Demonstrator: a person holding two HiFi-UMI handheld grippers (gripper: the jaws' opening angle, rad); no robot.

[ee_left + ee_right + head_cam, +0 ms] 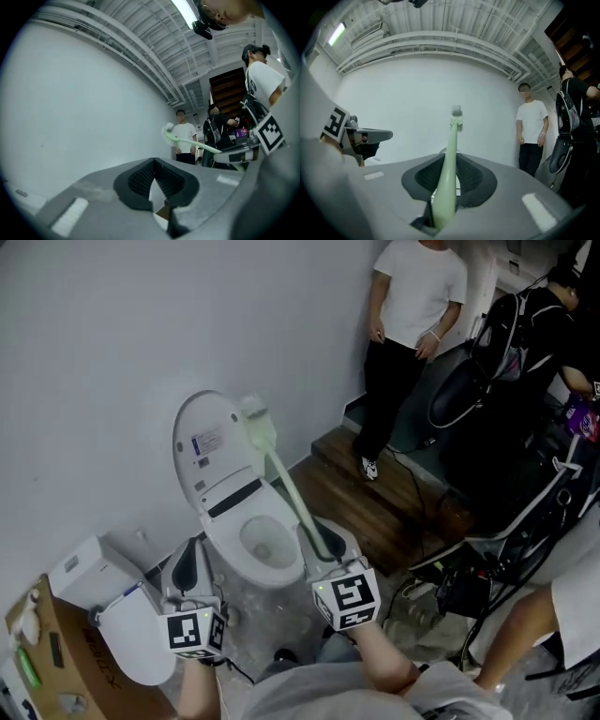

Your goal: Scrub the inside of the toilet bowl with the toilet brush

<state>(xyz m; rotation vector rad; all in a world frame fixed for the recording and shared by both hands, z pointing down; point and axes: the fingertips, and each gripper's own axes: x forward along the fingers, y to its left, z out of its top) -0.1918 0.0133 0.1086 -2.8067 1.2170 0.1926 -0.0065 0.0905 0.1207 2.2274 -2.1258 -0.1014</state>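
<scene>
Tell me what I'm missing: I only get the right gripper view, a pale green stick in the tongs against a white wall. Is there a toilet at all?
Observer: Yes. The head view shows a toilet bowl just below.
Visitor: Is the stick in it?
Observer: No. The toilet brush slants up over the bowl, its head in front of the raised lid.
Visitor: And the other hand?
Observer: The left gripper hovers beside the bowl, tongs shut on nothing.
</scene>
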